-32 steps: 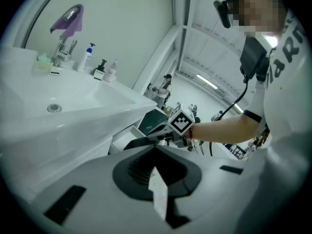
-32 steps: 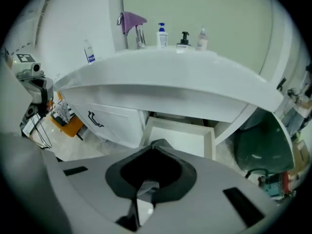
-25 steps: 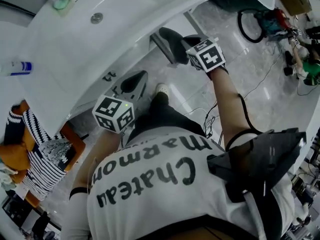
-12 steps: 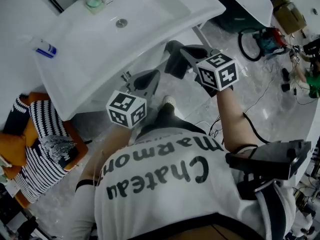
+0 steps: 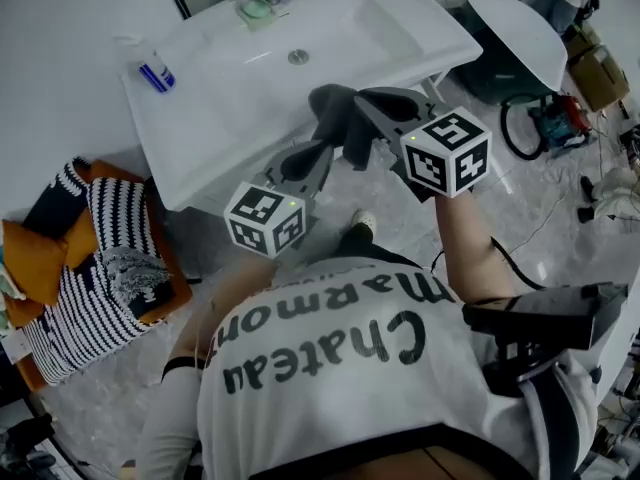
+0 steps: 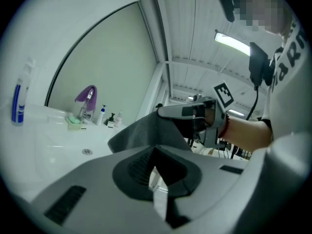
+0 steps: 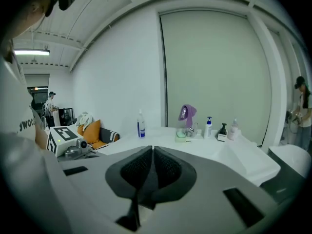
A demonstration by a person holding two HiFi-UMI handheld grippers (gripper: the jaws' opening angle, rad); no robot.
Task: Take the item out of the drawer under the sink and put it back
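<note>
Grey cloth (image 5: 335, 118) is pinched in the right claw (image 5: 357, 103). It hangs off the tips and, in the head view, lies over the front rim of the white sink (image 5: 330, 38), out in the open. In the right gripper view the pads are pressed together with no gap. A dark sliver trails below them, probably the same cloth, though that view is too tight to be sure. The left gripper view backs the grip, with the cloth draped down from the right claw's tips.

Just below and beside it in the head view is the left claw (image 5: 303, 156), near the sink's front edge and pointing toward the basin. Its jaws stand slightly apart, with a narrow wedge of light between the pads and nothing in there. It is close to the cloth, with no contact visible.

On the sink, the drain (image 5: 298, 57) sits mid-basin. A blue-and-white spray bottle (image 5: 155, 73) stands upright on the worktop (image 5: 185, 118) left of the basin. A green soap dish (image 5: 256, 10) is at the back, with a purple cloth (image 7: 187, 113) hung up next to it and small pump bottles (image 7: 208, 126) alongside.

The wearer's white T-shirt (image 5: 330, 358) has black lettering. On the floor left of the sink, striped fabric (image 5: 100, 268) is piled against an orange cushion (image 5: 35, 258). Another person (image 7: 302, 112) stands at the far right of the right gripper view.
</note>
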